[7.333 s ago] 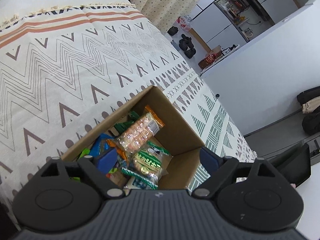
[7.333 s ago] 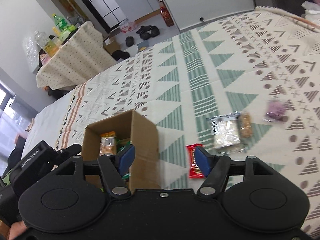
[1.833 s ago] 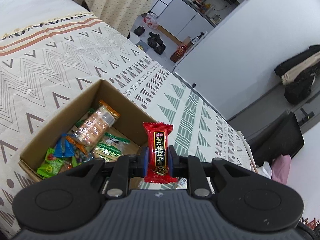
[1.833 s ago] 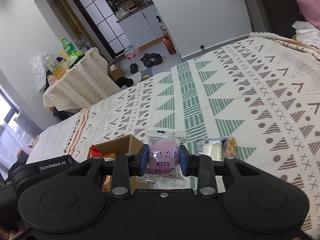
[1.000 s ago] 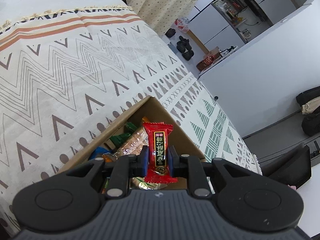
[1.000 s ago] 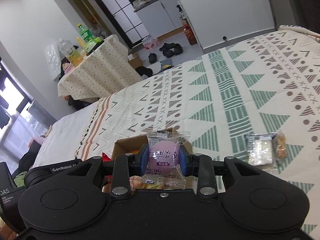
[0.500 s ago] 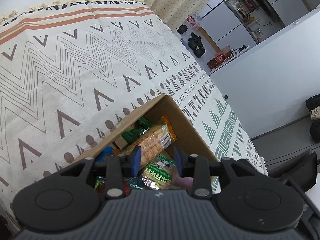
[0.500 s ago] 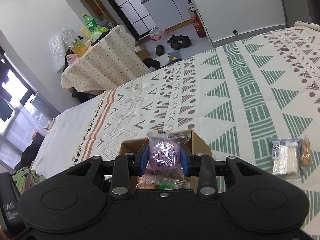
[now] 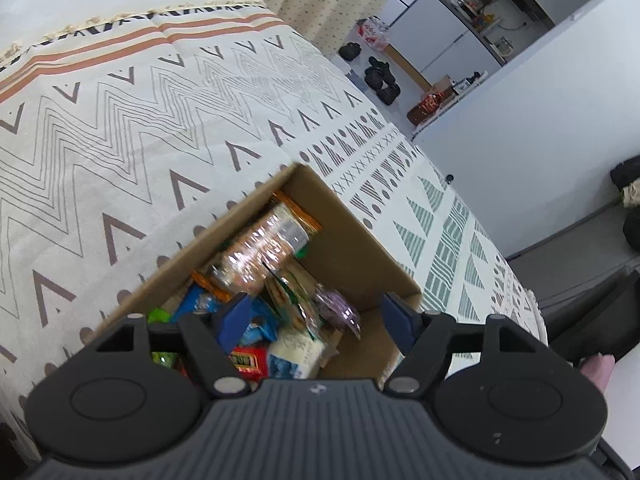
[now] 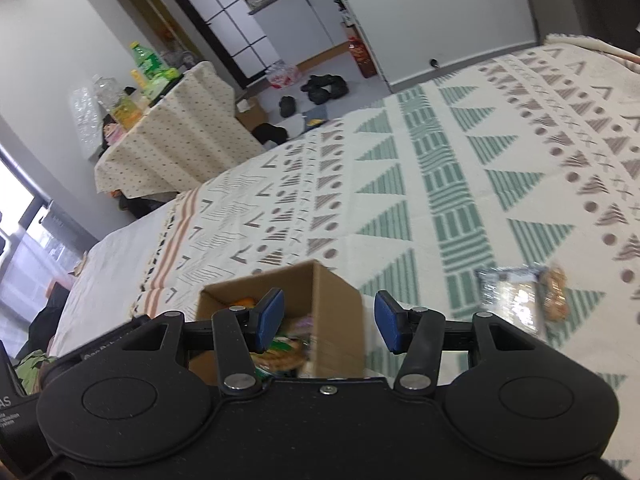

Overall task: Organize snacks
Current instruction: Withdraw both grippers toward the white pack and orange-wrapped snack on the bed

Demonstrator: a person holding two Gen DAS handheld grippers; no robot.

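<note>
I am holding my left gripper (image 9: 316, 318) over the open brown cardboard box (image 9: 356, 252) of wrapped snacks, its blue-padded jaws opening with nothing between them; the purple round sweet in clear wrap (image 9: 338, 309) is lying inside. My right gripper (image 10: 328, 320) is opening too, empty, above the box's near corner. A clear-wrapped cracker packet (image 10: 510, 294) is lying on the patterned cloth to the right.

surface: patterned bedspread (image 10: 460, 184) | on it: cardboard box (image 10: 336, 312) (open-topped), clear snack packet (image 10: 510, 300) well apart
</note>
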